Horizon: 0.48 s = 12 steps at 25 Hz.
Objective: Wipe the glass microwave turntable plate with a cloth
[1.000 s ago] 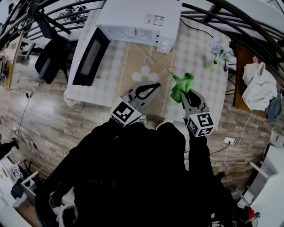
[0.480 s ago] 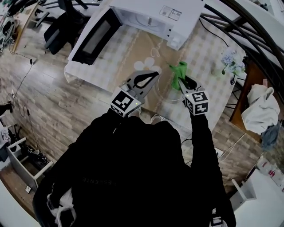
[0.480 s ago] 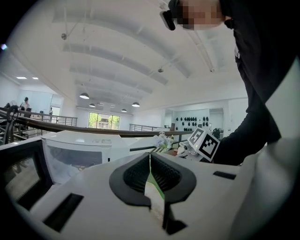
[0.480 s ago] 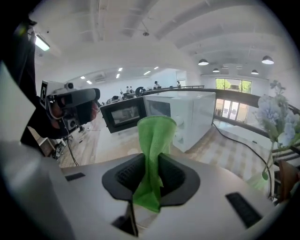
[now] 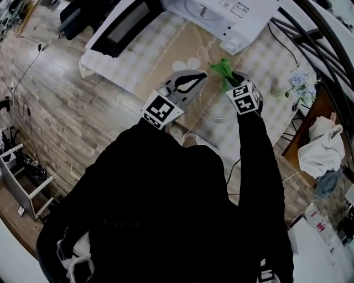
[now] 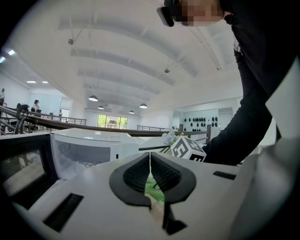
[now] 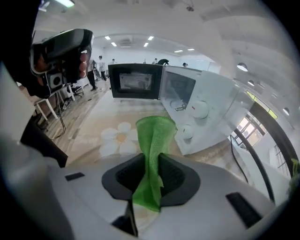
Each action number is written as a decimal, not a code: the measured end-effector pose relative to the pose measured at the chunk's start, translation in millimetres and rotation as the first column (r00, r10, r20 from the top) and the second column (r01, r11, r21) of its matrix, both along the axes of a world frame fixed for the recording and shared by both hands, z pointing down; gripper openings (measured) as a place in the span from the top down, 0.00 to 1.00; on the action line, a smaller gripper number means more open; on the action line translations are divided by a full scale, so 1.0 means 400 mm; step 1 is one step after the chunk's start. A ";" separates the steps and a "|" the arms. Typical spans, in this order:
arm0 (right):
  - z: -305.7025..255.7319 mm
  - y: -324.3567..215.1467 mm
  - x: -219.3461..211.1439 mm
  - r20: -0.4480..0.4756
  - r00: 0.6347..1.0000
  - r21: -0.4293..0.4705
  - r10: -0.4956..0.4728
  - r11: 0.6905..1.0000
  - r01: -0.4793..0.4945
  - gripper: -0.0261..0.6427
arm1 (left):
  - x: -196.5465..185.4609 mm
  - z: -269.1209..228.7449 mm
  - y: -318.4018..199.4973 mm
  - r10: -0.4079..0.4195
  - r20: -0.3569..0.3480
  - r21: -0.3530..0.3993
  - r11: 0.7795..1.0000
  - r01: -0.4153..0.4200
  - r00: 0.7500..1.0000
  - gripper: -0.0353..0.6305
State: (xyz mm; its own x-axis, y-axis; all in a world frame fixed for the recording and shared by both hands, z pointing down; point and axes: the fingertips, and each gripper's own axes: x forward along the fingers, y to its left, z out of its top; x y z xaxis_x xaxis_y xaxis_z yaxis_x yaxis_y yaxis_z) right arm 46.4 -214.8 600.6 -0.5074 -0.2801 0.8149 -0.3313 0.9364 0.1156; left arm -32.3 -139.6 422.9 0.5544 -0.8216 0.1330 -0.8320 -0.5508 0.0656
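The glass turntable plate (image 5: 217,118) shows only as a faint clear ring on the beige mat, under and between my two grippers. My right gripper (image 5: 229,78) (image 7: 150,164) is shut on a green cloth (image 5: 223,69) (image 7: 154,136), which sticks out past the jaws toward the microwave. Just to its left, my left gripper (image 5: 202,76) (image 6: 150,157) is shut, its pads meeting at the tips with nothing visible between them. Through the gap behind those pads, a bit of the green cloth (image 6: 151,187) shows. Whether either gripper touches the plate is unclear.
A white microwave (image 5: 221,14) (image 7: 201,108) (image 6: 84,150) stands at the far edge of the checked table, its dark door (image 5: 130,22) swung open to the left. The beige flower mat (image 5: 166,61) lies before it. A small flower vase (image 5: 298,80) stands at the right.
Both grippers have moved forward over the mat toward the microwave. The right gripper, still holding the cloth, has drawn closer to the left one above the plate.
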 end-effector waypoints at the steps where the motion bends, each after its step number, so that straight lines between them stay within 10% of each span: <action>1: 0.017 -0.012 -0.006 -0.028 0.999 0.012 -0.019 1.000 0.019 0.81 | -0.002 0.012 -0.002 -0.005 -0.001 -0.007 1.000 0.005 1.000 0.91; 12: 0.204 -0.068 -0.051 -0.317 0.935 0.145 -0.159 0.966 0.214 0.81 | -0.029 0.067 0.016 -0.031 -0.017 -0.041 0.999 0.030 0.999 0.91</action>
